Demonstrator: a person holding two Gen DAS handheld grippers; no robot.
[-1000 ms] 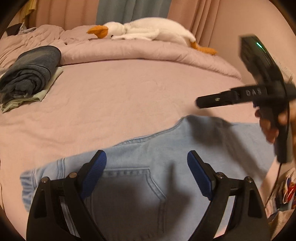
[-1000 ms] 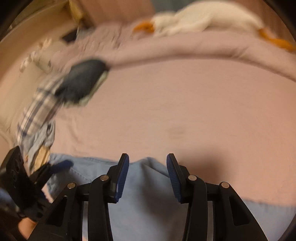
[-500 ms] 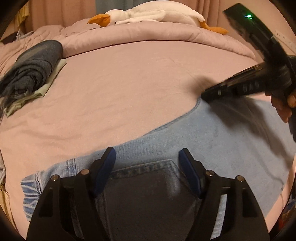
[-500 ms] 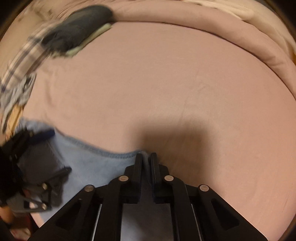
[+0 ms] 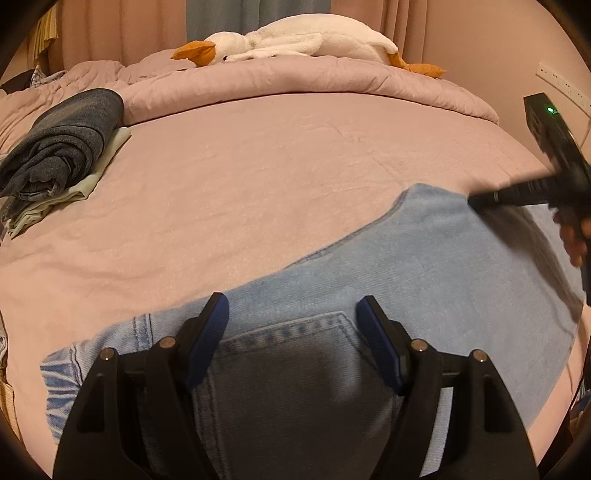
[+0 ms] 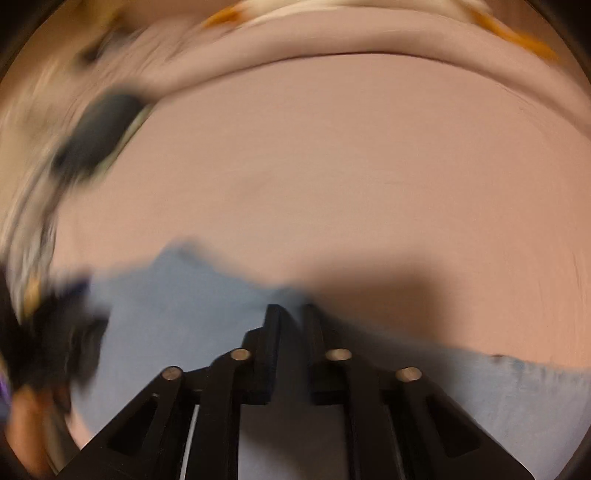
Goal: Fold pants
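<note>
Denim pants (image 5: 424, 280) lie beneath spread left gripper (image 5: 291, 325).

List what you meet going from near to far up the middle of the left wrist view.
left gripper → back pocket of the light blue jeans → bare pink bedsheet → rolled pink duvet → white goose plush toy → curtains

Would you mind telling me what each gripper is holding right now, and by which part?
The right gripper is shut on the light blue jeans at their far edge. The left gripper is open over the back pocket, holding nothing.
</note>
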